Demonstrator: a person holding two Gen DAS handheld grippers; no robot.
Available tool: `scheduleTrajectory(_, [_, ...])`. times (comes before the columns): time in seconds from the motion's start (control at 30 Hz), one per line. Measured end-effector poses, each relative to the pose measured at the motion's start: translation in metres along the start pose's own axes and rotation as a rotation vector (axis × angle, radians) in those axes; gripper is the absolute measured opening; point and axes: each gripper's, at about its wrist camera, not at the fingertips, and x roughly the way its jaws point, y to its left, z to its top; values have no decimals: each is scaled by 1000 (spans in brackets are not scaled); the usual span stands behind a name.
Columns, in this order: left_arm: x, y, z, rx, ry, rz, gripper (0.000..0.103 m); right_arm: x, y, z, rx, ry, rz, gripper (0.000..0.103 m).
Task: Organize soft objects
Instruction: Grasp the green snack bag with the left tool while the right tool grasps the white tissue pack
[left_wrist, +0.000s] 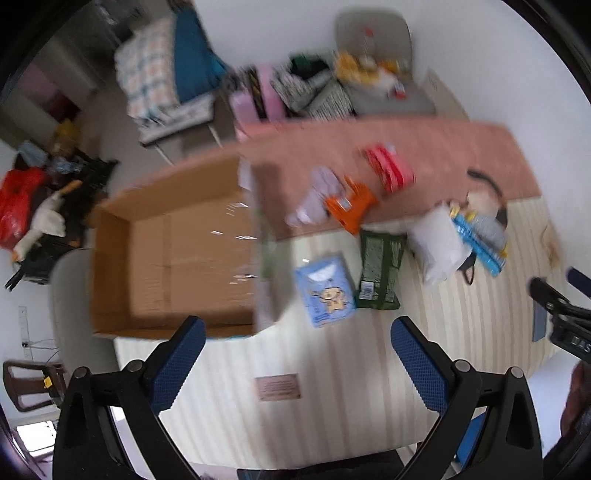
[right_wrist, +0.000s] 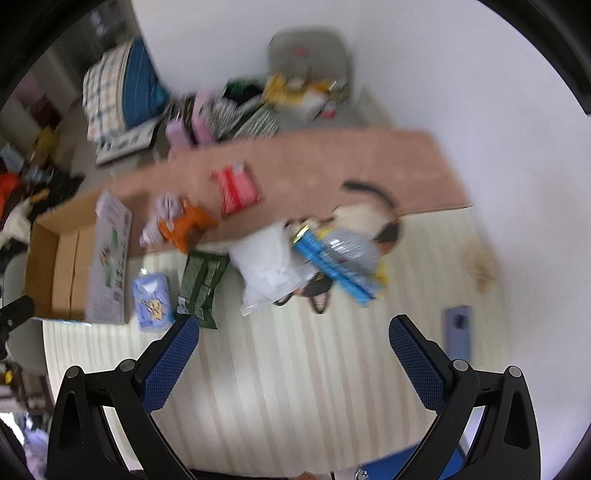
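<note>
Both shots are pretty blurry, so small details are hard to make out. The left claw (left_wrist: 297, 354) is spread wide with nothing between its blue pads, hanging over the striped cream tabletop (left_wrist: 332, 387). Same deal with the right claw (right_wrist: 293, 350): wide apart and empty, above bare stripes.

The soft stuff is scattered further back on the tabletop. A light blue tissue pack (left_wrist: 325, 293) lies just beside a dark green packet (left_wrist: 380, 273), both close to the open cardboard box (left_wrist: 173, 258), which sits at the left edge and looks empty inside. Behind those, on the pink mat (left_wrist: 424, 147), there's an orange item (left_wrist: 351, 205) touching a pale lilac one (left_wrist: 314, 195), plus a red and white pack (left_wrist: 388, 168). Off to the right, a white plastic bag (left_wrist: 439, 240) is piled up against a blue packet (left_wrist: 480, 243) and a cream plush thing (right_wrist: 364, 218).
</note>
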Motion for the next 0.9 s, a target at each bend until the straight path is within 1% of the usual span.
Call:
scheduleTrajectory(0.03, [21, -11, 6, 20, 35, -2, 100, 25, -2, 8, -10, 35, 17, 103])
scheduleTrajectory(0.07, [39, -19, 12, 39, 67, -2, 95, 44, -2, 14, -18, 59, 28, 103])
scheduleTrajectory(0.1, [60, -29, 17, 55, 110, -20, 92, 66, -2, 22, -28, 86, 29, 103])
scheduleTrajectory(0.17, [99, -45, 25, 79, 188, -56, 82, 105, -2, 35, -35, 131, 39, 103])
scheduleTrajectory(0.23, [127, -54, 31, 91, 257, -108, 82, 138, -3, 43, -25, 194, 81, 103])
scheduleTrajectory(0.3, [157, -68, 37, 106, 319, -151, 82, 161, 0, 48, -30, 238, 101, 103])
scheduleTrajectory(0.4, [186, -83, 43, 127, 365, -168, 82, 192, 2, 53, -48, 297, 144, 103])
scheduleTrajectory(0.43, [194, -88, 44, 143, 382, -172, 82, 197, 4, 53, -57, 310, 148, 103])
scheduleTrajectory(0.5, [207, -97, 43, 172, 402, -145, 82, 207, 5, 55, -76, 328, 142, 103])
scheduleTrajectory(0.53, [211, -100, 43, 181, 402, -136, 75, 211, 5, 55, -82, 336, 140, 103])
scheduleTrajectory(0.57, [214, -100, 42, 183, 403, -126, 64, 214, 7, 55, -88, 344, 144, 103])
scheduleTrajectory(0.6, [216, -100, 41, 172, 414, -132, 59, 217, 8, 56, -89, 350, 152, 103])
scheduleTrajectory(0.63, [218, -97, 40, 150, 427, -145, 46, 222, 10, 57, -89, 359, 166, 103])
scheduleTrajectory(0.67, [219, -94, 39, 135, 433, -145, 42, 225, 13, 57, -92, 368, 175, 103])
scheduleTrajectory(0.73, [220, -87, 35, 102, 433, -152, 42, 235, 22, 57, -117, 391, 170, 103])
scheduleTrajectory(0.8, [222, -85, 32, 91, 441, -154, 45, 242, 30, 54, -147, 401, 136, 103])
scheduleTrajectory(0.9, [226, -86, 27, 86, 445, -160, 45, 253, 41, 49, -164, 425, 107, 103])
